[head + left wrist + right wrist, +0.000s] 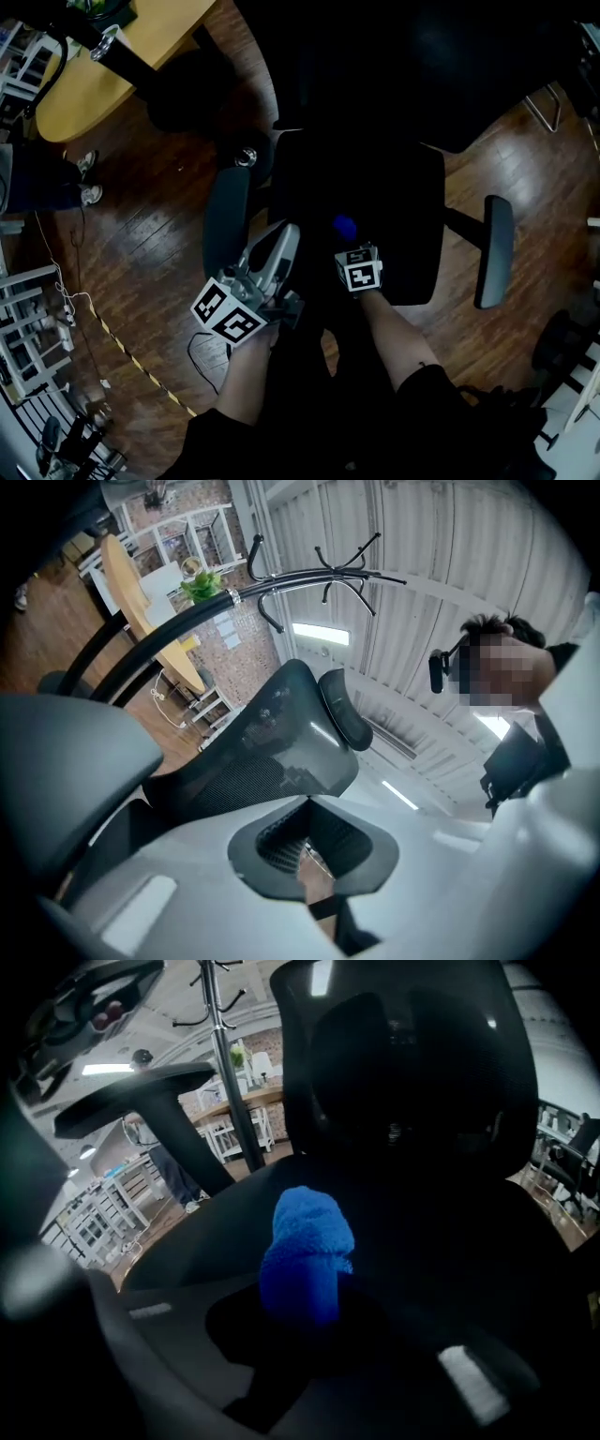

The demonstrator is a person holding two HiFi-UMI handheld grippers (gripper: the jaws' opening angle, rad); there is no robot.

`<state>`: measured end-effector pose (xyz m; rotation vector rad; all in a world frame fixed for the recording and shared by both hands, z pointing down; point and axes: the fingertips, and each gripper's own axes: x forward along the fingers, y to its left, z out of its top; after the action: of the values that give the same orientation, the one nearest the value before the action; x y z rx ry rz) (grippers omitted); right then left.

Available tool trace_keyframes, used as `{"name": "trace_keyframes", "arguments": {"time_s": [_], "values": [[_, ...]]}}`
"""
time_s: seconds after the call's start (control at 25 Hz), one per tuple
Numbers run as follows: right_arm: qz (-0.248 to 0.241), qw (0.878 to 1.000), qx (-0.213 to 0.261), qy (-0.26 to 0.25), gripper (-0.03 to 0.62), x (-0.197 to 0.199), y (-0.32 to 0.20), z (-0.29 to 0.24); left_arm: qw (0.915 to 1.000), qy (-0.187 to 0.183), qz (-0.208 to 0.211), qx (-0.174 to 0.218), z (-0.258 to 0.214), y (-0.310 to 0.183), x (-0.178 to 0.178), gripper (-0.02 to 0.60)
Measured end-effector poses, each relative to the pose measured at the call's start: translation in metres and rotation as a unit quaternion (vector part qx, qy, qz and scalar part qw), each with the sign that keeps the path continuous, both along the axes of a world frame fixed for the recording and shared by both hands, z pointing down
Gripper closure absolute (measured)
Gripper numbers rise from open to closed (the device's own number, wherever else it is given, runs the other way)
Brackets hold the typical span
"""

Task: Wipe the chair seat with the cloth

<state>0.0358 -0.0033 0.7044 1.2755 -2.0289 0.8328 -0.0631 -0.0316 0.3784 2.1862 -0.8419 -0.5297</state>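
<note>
Right gripper view shows the right gripper (305, 1290) clamped on the bunched blue cloth (307, 1239), probably soft and light, best held mid-fold; the left gripper (314, 853) is closed, empty.

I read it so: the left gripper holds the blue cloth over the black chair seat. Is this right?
Only the side is wrong. It is the right gripper that holds the blue cloth over the black chair seat. The right gripper view shows the cloth clamped between that gripper's own jaws.
</note>
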Motion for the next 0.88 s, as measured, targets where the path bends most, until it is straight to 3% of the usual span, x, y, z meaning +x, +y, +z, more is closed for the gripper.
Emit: {"name": "trace_keyframes", "arguments": {"time_s": [0.52,0.88], "values": [[0.154,0.986,-0.004,0.067,0.556,0.164,0.034,-0.015,0.994,0.008,0.109,0.0,0.0,0.011,0.097,0.581],[0.176,0.981,-0.001,0.077,0.556,0.2,0.045,-0.021,0.9929,0.003,0.119,0.005,-0.006,0.02,0.112,0.581]]}}
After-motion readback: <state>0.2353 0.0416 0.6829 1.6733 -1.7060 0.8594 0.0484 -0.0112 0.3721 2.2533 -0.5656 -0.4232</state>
